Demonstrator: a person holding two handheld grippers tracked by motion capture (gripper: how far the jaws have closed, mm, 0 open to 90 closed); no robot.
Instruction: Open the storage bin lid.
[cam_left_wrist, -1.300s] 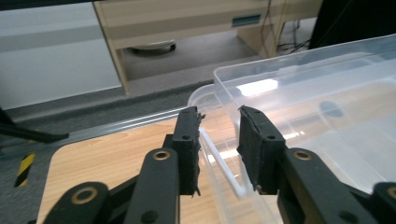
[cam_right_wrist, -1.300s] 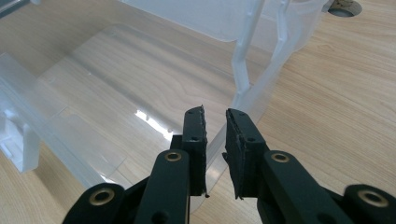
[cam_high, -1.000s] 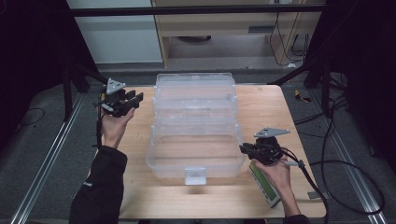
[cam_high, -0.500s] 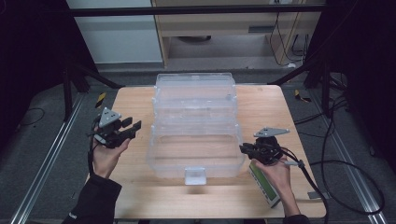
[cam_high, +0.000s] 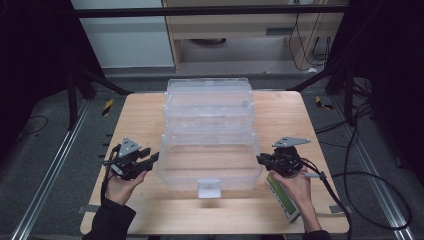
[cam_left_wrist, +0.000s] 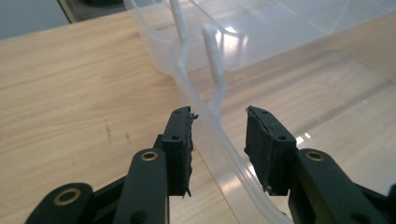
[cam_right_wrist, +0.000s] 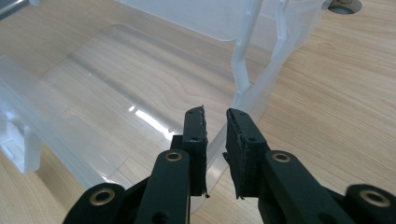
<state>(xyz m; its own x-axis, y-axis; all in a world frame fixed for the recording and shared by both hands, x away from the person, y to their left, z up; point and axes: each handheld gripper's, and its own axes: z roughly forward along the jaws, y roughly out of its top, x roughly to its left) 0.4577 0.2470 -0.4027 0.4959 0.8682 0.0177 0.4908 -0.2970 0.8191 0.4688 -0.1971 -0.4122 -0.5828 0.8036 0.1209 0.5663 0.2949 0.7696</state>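
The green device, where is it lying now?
In the high view, the green device lies on the table's near right part, under the right hand.

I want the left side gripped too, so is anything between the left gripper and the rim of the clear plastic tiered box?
Nothing visible stands in the way. The left gripper already straddles the side rim of the clear plastic tiered box: one jaw outside, one inside, pads not yet pressing. Its jaws have just been closing a little.
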